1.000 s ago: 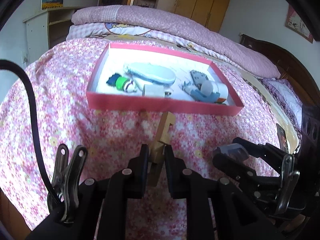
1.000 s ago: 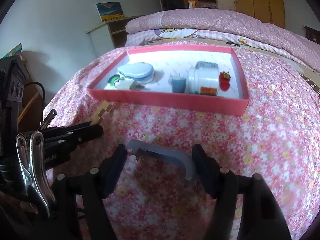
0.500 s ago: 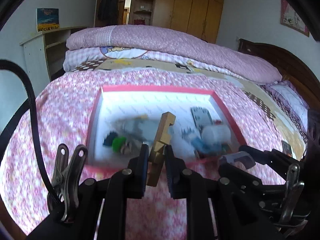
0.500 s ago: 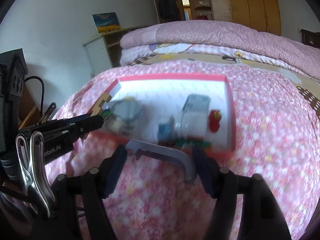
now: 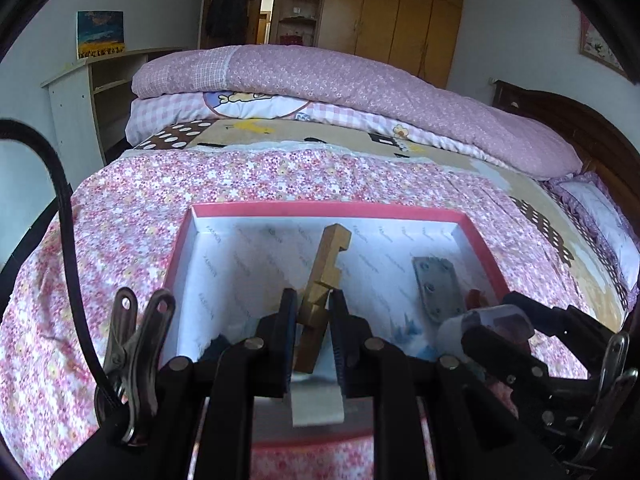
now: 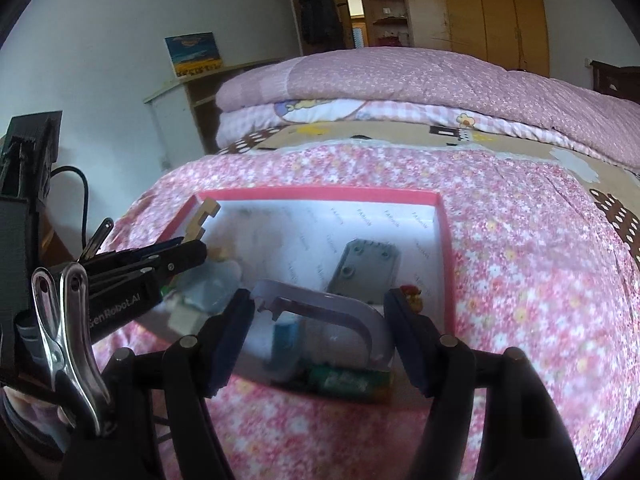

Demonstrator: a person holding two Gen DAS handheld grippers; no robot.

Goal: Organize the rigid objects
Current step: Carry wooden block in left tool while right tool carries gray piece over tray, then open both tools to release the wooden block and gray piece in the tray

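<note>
Overhead, notched wooden block [image 5: 325,276], curved grey plastic handle [image 6: 332,312]

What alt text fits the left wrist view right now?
The left hand-held gripper is shut on a notched wooden piece above a pink-rimmed box on a floral bedspread; a grey plate lies inside.

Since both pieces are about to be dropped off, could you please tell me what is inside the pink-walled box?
Inside the pink-walled box: a grey plate with screw holes, a small red figure and a blurred pale-blue item. The fingers and carried pieces cover the near part.
</note>
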